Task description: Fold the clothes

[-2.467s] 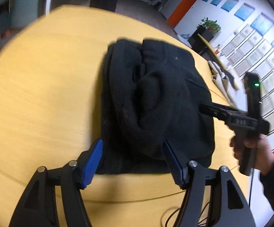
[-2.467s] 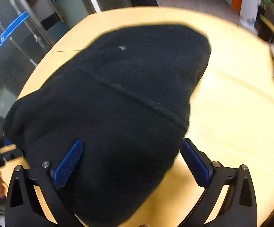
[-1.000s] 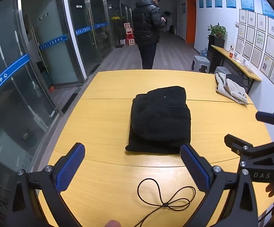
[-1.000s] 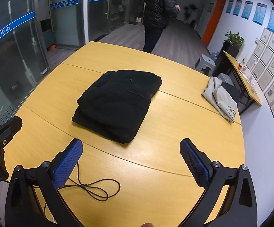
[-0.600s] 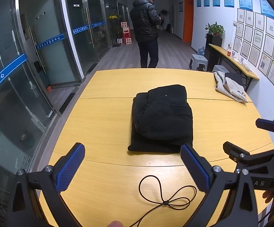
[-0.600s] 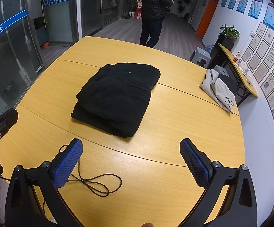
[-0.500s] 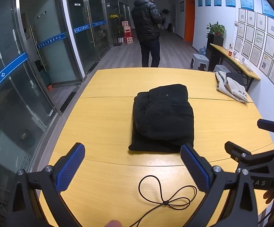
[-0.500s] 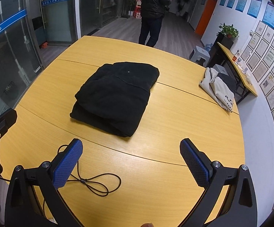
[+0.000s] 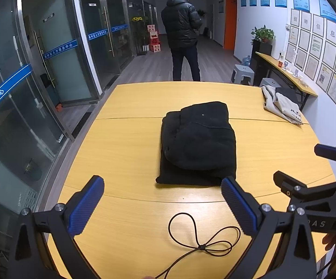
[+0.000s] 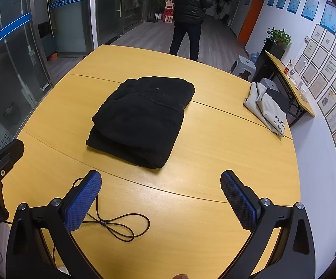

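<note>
A black fleece garment (image 9: 198,143) lies folded into a compact stack in the middle of the yellow wooden table (image 9: 126,139); it also shows in the right wrist view (image 10: 144,118). My left gripper (image 9: 162,203) is open and empty, held back from the garment above the table's near edge. My right gripper (image 10: 161,200) is open and empty, likewise well short of the garment. The right gripper's body shows at the right edge of the left wrist view (image 9: 318,186).
A thin black cord (image 9: 202,239) lies looped on the table near the front edge, also in the right wrist view (image 10: 116,225). A beige garment (image 10: 267,107) lies at the table's far right. A person in a dark jacket (image 9: 184,34) stands beyond the table. Glass doors line the left.
Both grippers have pulled back from right at the garment 2.5 s ago to the table's near edge. Over the last second the views barely shift; the garment stays put.
</note>
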The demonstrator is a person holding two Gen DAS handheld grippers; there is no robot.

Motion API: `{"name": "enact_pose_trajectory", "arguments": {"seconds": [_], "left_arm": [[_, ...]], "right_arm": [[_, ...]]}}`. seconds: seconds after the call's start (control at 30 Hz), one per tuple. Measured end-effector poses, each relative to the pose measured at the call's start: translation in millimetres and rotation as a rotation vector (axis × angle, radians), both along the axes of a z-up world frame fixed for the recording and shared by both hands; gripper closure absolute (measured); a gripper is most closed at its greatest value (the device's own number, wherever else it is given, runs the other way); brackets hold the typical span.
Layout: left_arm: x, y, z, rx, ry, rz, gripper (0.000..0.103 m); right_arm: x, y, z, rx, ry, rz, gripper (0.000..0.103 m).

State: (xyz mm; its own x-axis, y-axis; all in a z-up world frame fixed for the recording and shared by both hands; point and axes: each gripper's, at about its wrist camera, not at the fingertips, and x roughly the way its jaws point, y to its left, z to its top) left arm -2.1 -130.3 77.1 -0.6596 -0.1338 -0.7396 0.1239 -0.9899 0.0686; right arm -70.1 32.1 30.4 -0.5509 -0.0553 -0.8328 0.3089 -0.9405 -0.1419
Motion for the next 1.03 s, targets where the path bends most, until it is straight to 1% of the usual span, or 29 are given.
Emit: {"name": "enact_pose_trajectory", "arguments": {"seconds": [0.1,0.57,0.73,0.8,0.83,0.93,1.03], "left_arm": [[0.8,1.6,-1.7,0.009,-0.007,-0.012,0.000],[0.4,0.0,-3.6,0.010,-0.011,0.003,0.000],[0.5,1.5,-4.2,0.025,-0.012,-0.010,0.000],[0.9,1.2,-4.8,0.052,-0.012,-0.016,0.000],[1.7,1.0,-4.7,0.061,-0.010,-0.010,0.000],[6.4,1.8,-3.5,0.029,0.005,0.030,0.000],[7.0,-1.3,-2.8,0.058,0.004,0.024,0.000]], "right_arm": [[2.2,-0.8,-0.9,0.000,-0.004,0.002,0.000],[3.4,-4.0,-2.5,0.008,-0.010,0.007,0.000],[2.2,-4.6,-1.6,0.008,-0.007,0.010,0.000],[1.7,-4.7,-1.7,0.011,-0.007,0.010,0.000],[1.4,-4.7,-1.8,0.011,-0.007,0.010,0.000],[1.2,-5.6,-1.9,0.014,-0.006,0.013,0.000],[1.0,-5.3,-1.9,0.018,-0.004,0.015,0.000]]}}
